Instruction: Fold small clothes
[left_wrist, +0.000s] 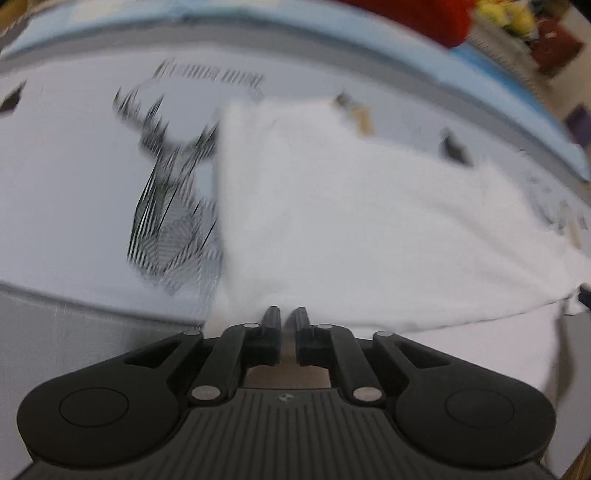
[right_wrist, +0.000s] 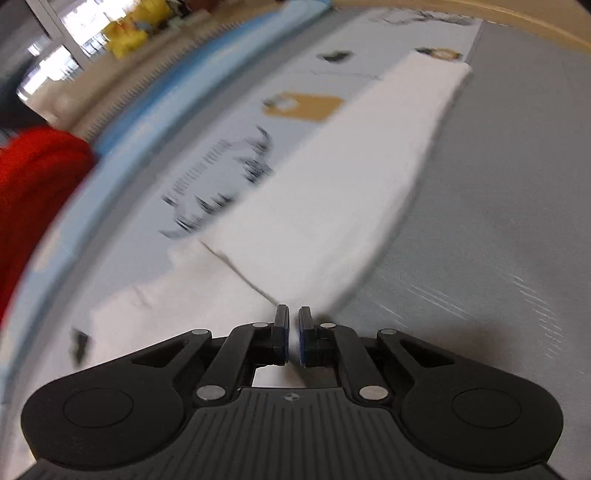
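Observation:
A white printed garment (left_wrist: 351, 221) lies on the grey table, partly folded over itself, with a black striped print (left_wrist: 170, 206) showing on the part left flat. My left gripper (left_wrist: 286, 314) is shut on the near edge of the folded flap. In the right wrist view the same garment (right_wrist: 332, 192) runs away as a long white folded strip, with a tan print patch (right_wrist: 306, 107) beside it. My right gripper (right_wrist: 294, 317) is shut on the near corner of that strip. Both views are blurred by motion.
The grey table surface (right_wrist: 498, 221) stretches to the right of the garment. A light blue band (left_wrist: 369, 37) runs along the far side. A red cloth (right_wrist: 33, 177) lies at the left, and yellow items (right_wrist: 129, 26) sit far back.

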